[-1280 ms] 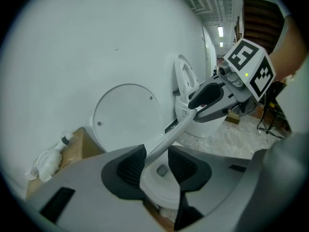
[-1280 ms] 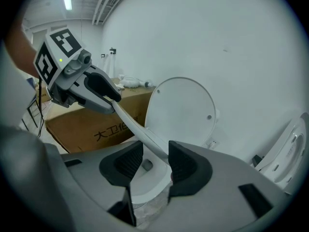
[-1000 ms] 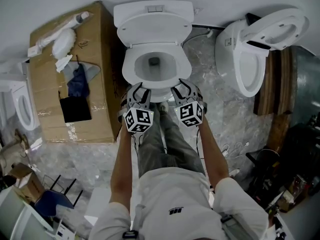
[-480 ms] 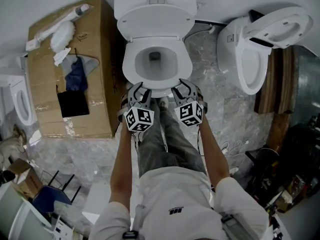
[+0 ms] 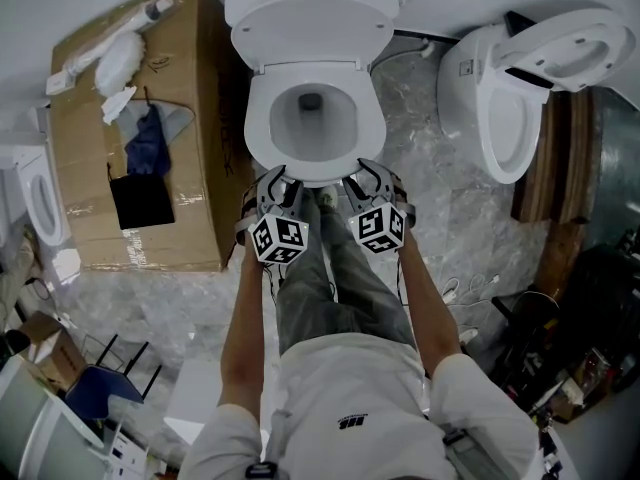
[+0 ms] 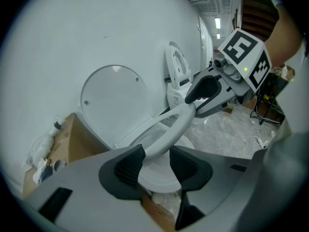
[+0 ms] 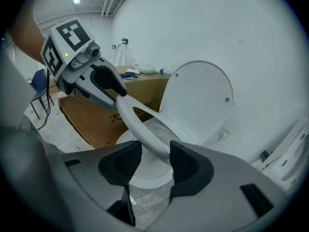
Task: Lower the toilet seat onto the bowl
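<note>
A white toilet stands ahead with its lid (image 5: 305, 23) up against the tank. The toilet seat (image 5: 256, 128) hangs tilted over the bowl (image 5: 312, 118). My left gripper (image 5: 279, 182) and right gripper (image 5: 365, 176) hold its front edge side by side. In the left gripper view the seat (image 6: 174, 127) runs between the pads of my left gripper (image 6: 157, 161) and touches both; these jaws have just been opening a little. In the right gripper view my right gripper (image 7: 155, 158) is shut on the seat (image 7: 140, 124).
A large cardboard box (image 5: 90, 168) with rags and a bottle on it stands close on the toilet's left. A second toilet (image 5: 500, 108) stands at the right, beside wooden boards (image 5: 560, 168). Cables (image 5: 470, 298) lie on the floor at the right. The person's legs stand right behind the grippers.
The seat has tipped lower toward the bowl, and both grippers have gone down with its front edge. The lid has stayed up.
</note>
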`<state>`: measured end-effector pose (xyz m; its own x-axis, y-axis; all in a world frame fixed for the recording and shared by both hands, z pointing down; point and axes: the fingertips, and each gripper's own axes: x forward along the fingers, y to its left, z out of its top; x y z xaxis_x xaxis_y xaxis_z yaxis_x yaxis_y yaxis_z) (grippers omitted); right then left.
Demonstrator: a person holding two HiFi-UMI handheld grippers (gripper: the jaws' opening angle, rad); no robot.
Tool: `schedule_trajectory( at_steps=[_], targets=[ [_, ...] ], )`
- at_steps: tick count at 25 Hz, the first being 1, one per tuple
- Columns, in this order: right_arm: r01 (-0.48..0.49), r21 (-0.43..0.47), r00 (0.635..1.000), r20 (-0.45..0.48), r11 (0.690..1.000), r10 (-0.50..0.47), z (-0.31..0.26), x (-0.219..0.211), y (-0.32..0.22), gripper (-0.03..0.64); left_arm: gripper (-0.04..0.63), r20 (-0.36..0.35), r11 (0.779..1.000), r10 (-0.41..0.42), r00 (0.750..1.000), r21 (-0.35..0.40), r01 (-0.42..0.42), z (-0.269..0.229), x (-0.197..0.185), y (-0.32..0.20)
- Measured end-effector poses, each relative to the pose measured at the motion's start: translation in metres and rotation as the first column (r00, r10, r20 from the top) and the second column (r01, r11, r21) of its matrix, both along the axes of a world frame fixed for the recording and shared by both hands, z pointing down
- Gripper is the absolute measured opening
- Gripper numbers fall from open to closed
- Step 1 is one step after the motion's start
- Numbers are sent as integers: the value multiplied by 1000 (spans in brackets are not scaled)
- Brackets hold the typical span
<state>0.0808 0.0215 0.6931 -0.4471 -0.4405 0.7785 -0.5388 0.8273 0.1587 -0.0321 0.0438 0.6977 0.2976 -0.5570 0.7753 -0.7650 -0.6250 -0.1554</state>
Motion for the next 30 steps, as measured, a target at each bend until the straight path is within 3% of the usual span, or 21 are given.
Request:
schedule_trajectory(
  at_steps=[30],
  targets=[
    [65, -41, 995, -79, 997, -68, 77, 9, 50, 201, 229, 12, 991, 38, 999, -127, -36, 80, 7, 50]
  ],
)
